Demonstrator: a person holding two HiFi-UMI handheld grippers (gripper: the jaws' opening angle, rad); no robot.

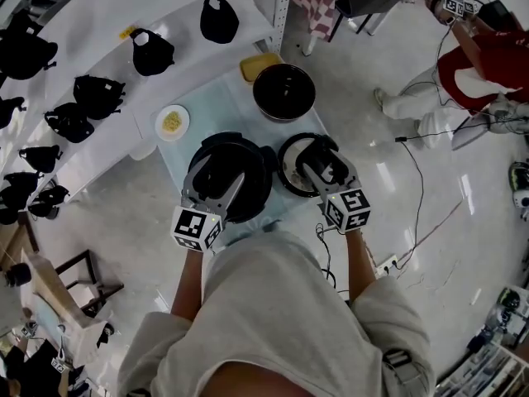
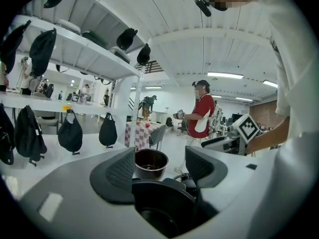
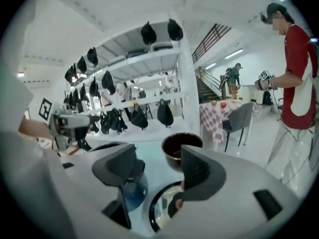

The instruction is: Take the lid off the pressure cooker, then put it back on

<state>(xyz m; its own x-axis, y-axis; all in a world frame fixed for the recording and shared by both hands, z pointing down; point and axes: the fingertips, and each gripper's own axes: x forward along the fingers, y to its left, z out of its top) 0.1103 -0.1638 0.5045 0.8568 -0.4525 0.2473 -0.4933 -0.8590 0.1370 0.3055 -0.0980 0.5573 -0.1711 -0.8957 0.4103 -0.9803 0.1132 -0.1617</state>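
Note:
The black pressure cooker (image 1: 248, 160) stands with its top uncovered in the middle of the light blue table (image 1: 186, 151). Its lid (image 1: 289, 170) lies just to the right of it, pale inner side up. My left gripper (image 1: 216, 180) hovers over the cooker, open, and the dark rim of the cooker (image 2: 159, 208) shows low between the jaws without being gripped. My right gripper (image 1: 324, 160) hangs above the lid, open, with nothing between its pads. In the right gripper view the lid (image 3: 158, 210) lies below my right gripper (image 3: 159, 171).
A black inner pot (image 1: 283, 91) stands behind the cooker, with a yellow sponge (image 1: 260, 66) beyond it and a white plate of food (image 1: 172, 122) at the back left. White shelves with black bags (image 1: 91, 98) run along the left. A person in red (image 1: 488, 73) stands at the far right.

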